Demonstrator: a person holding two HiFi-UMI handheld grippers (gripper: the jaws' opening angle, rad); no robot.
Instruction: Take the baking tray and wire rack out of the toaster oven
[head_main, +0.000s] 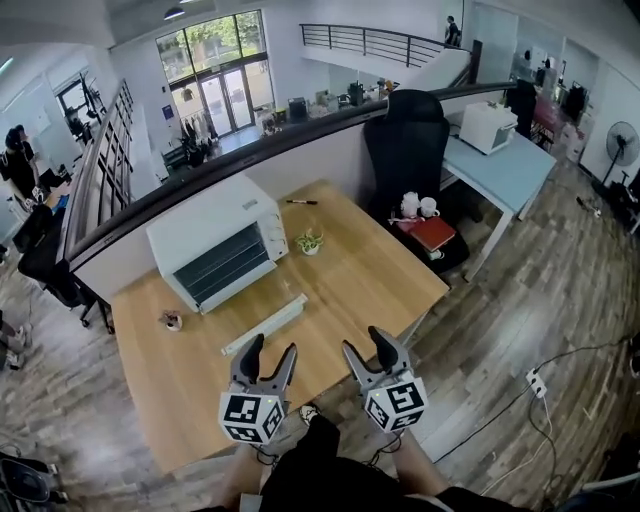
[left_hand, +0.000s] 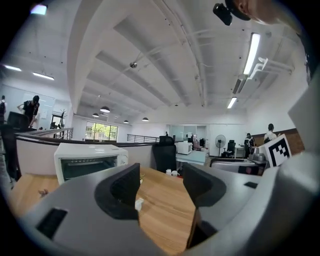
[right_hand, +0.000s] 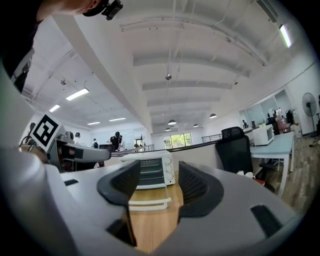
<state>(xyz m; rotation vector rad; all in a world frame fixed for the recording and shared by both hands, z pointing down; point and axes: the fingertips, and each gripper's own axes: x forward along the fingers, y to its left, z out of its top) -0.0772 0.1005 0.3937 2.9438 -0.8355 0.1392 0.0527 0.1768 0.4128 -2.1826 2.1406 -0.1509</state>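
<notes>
Head view: toaster oven (head_main: 222, 245) on desk (head_main: 345, 275), 11 o'clock from my left gripper (head_main: 270, 352), which is nearer than right gripper (head_main: 367, 345). Door shut; tray and rack presumably inside.
Left gripper view: fingers spread, empty; oven at 10 o'clock.
Right gripper view: fingers spread, empty; oven at 12 o'clock.

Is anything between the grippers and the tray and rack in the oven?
Yes. The oven door is shut, closing off its inside. A white bar lies on the table between the oven and the left gripper and right gripper, both open and empty.
</notes>
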